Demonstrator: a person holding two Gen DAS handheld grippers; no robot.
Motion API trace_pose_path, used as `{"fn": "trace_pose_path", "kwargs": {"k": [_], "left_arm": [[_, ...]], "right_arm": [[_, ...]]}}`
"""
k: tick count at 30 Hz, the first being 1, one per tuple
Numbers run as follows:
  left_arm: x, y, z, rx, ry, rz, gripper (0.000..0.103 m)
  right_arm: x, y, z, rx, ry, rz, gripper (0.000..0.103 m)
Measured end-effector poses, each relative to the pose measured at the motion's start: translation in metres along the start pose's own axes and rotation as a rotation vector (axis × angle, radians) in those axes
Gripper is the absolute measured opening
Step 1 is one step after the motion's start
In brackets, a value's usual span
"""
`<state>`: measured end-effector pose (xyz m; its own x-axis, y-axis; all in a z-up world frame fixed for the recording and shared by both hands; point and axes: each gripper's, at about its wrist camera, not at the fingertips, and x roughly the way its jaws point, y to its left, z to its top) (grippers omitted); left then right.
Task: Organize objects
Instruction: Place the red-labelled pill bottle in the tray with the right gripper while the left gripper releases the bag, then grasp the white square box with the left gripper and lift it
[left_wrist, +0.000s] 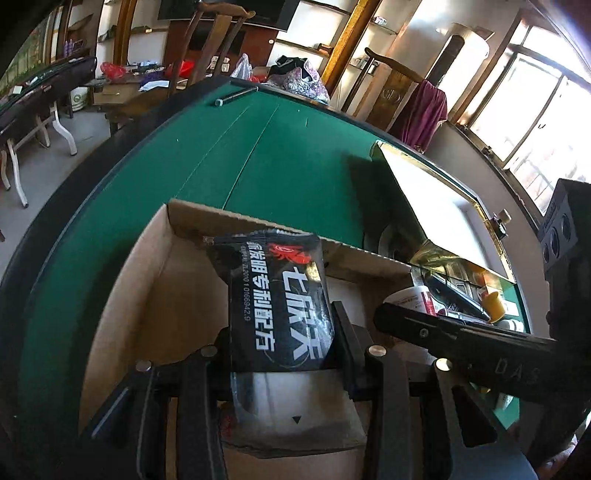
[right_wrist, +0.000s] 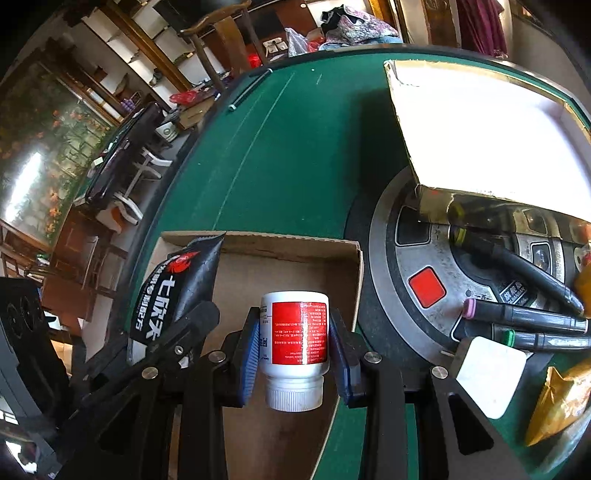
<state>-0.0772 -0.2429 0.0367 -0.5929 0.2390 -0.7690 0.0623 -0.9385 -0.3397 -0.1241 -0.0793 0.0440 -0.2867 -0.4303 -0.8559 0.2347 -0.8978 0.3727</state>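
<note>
A green felt counter (right_wrist: 280, 155) fills the middle of both views, curving from the lower left toward the upper right. At the upper right of the right wrist view a gold-edged box with a bright white inside (right_wrist: 480, 133) sits on it, partly over a round grey control panel with a red button (right_wrist: 424, 288). An open cardboard box (right_wrist: 288, 254) lies at lower centre in both views, on the felt just left of that panel. The left claw (left_wrist: 284, 332) is part closed on a black sachet with white lettering and a red crab mark (left_wrist: 277, 295), held upright above the cardboard box's interior. The right claw (right_wrist: 295, 332), with blue pads, is part closed on a white bottle with a red label (right_wrist: 295, 328), cap toward the camera, also over the cardboard box. Three dark markers (right_wrist: 524, 317) lie on the panel at right, beside a white card (right_wrist: 487, 376) and a gold foil packet (right_wrist: 561, 402).
</note>
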Motion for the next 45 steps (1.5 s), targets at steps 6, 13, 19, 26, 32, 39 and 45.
{"fn": "trace_pose_path", "kwargs": {"k": [6,13,19,26,32,39,45], "left_arm": [[0.0,0.006,0.0,-0.031,-0.016,-0.03,0.057],[-0.03,0.01,0.001,-0.103,-0.079,-0.069,0.072],[-0.071,-0.01,-0.033,-0.079,-0.206,-0.029,0.089],[-0.044,-0.027,-0.058,-0.024,-0.094,0.071,0.09],[-0.051,-0.025,-0.074,-0.007,-0.069,0.087,0.09],[-0.09,-0.037,-0.072,-0.02,-0.136,0.06,0.09],[-0.091,-0.101,-0.07,0.055,-0.097,-0.008,0.093]], "right_arm": [[0.003,-0.002,0.002,-0.001,-0.012,-0.02,0.039],[-0.02,-0.012,-0.002,0.047,-0.075,0.021,0.048],[-0.076,-0.025,-0.028,0.019,-0.208,0.005,0.076],[-0.105,-0.061,-0.072,0.087,-0.218,0.036,0.078],[-0.126,-0.106,-0.106,0.153,-0.23,0.058,0.08],[-0.15,-0.154,-0.126,0.213,-0.297,0.012,0.083],[-0.167,-0.2,-0.123,0.259,-0.407,-0.098,0.084]]}}
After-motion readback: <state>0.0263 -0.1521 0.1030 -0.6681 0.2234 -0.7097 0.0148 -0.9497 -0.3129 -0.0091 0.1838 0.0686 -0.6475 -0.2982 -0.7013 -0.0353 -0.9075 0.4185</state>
